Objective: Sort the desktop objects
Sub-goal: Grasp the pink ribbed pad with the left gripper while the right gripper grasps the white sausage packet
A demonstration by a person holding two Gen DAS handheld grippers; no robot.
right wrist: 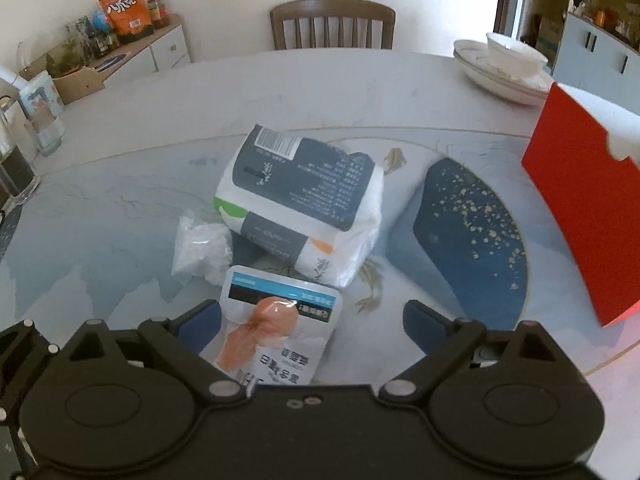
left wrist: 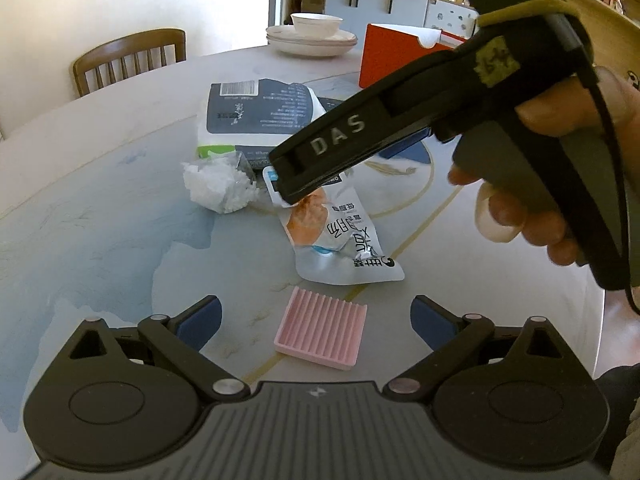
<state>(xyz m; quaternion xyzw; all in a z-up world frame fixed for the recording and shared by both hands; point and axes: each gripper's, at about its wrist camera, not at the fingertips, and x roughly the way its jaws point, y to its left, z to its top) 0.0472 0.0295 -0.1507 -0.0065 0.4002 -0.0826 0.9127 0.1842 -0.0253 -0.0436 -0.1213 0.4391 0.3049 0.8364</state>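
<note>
A white snack pouch [left wrist: 338,236] with an orange sausage picture lies on the table; it also shows in the right wrist view [right wrist: 276,328]. My right gripper [right wrist: 312,324] is open, its jaws wide, low over the pouch's near end; seen from the left wrist view, it [left wrist: 288,188] hovers at the pouch's far end. My left gripper [left wrist: 316,322] is open and empty above a pink ribbed soap dish [left wrist: 322,328]. A tissue pack [right wrist: 304,204] and a crumpled clear bag [right wrist: 200,248] lie beyond the pouch.
A red open box [right wrist: 588,208] stands at the right. Stacked plates with a bowl [right wrist: 506,68] sit at the far right of the table. A wooden chair [right wrist: 332,24] stands behind the table. Jars and a glass [right wrist: 16,168] sit at the left.
</note>
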